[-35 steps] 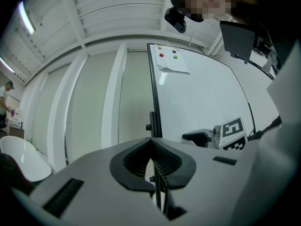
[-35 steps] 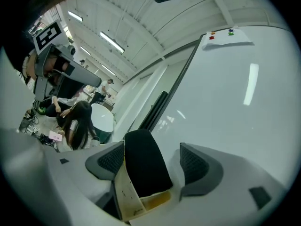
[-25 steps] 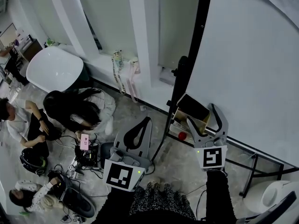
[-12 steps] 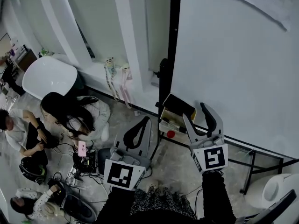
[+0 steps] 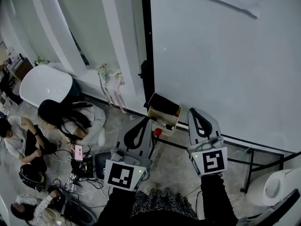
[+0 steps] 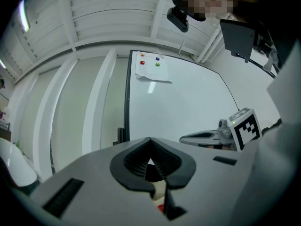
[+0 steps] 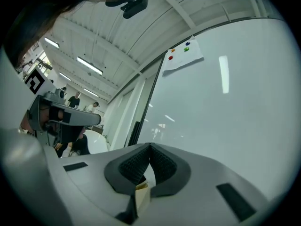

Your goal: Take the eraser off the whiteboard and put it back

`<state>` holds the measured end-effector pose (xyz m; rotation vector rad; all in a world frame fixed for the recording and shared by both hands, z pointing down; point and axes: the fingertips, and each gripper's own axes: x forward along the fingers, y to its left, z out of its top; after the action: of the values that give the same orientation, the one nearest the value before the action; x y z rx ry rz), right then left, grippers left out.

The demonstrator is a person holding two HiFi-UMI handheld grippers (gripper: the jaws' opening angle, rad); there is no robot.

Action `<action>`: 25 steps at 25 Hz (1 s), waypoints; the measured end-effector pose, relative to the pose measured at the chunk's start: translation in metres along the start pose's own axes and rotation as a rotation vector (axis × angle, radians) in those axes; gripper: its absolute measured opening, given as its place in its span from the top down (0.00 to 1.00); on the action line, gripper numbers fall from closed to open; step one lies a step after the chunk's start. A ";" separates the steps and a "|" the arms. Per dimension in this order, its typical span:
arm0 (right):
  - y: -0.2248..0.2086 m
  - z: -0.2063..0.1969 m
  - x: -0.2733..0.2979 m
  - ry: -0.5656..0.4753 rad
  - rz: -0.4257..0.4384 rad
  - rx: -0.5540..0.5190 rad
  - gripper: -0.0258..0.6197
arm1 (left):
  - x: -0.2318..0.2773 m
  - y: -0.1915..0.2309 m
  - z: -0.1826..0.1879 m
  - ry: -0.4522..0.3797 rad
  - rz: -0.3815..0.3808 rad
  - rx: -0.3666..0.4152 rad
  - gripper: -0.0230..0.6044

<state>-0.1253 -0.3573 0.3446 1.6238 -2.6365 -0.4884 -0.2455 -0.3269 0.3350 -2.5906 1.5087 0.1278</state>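
Smooth, flat, glossy whiteboard [image 5: 225,69]

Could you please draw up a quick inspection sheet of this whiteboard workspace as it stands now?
Surface: large white whiteboard, unmarked; white paper sheet under small coloured magnets at its top.
Job's things: eraser not identifiable for sure; black flat block on tan open box at the board's lower left corner.
Clutter: red round object by the box.
Grippers: left gripper shut, empty; right gripper, fingers just closed, nothing between them.
Cables: black cables on floor.
Surroundings: seated people, white rounded chair.
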 end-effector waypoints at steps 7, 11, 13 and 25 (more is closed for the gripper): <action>-0.019 0.021 -0.036 -0.018 0.005 0.014 0.95 | 0.000 -0.037 0.019 -0.028 0.004 0.010 0.96; -0.026 0.029 -0.057 -0.027 0.035 0.060 0.95 | -0.004 -0.064 0.031 -0.046 0.006 0.044 0.96; -0.027 0.031 -0.065 -0.034 0.048 0.060 0.95 | -0.008 -0.074 0.036 -0.051 0.015 0.057 0.96; -0.044 0.035 -0.108 -0.039 0.068 0.052 0.95 | -0.025 -0.102 0.047 -0.061 0.084 0.094 0.96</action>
<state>-0.0430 -0.2723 0.3164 1.5471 -2.7451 -0.4581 -0.1695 -0.2480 0.3001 -2.4303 1.5630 0.1398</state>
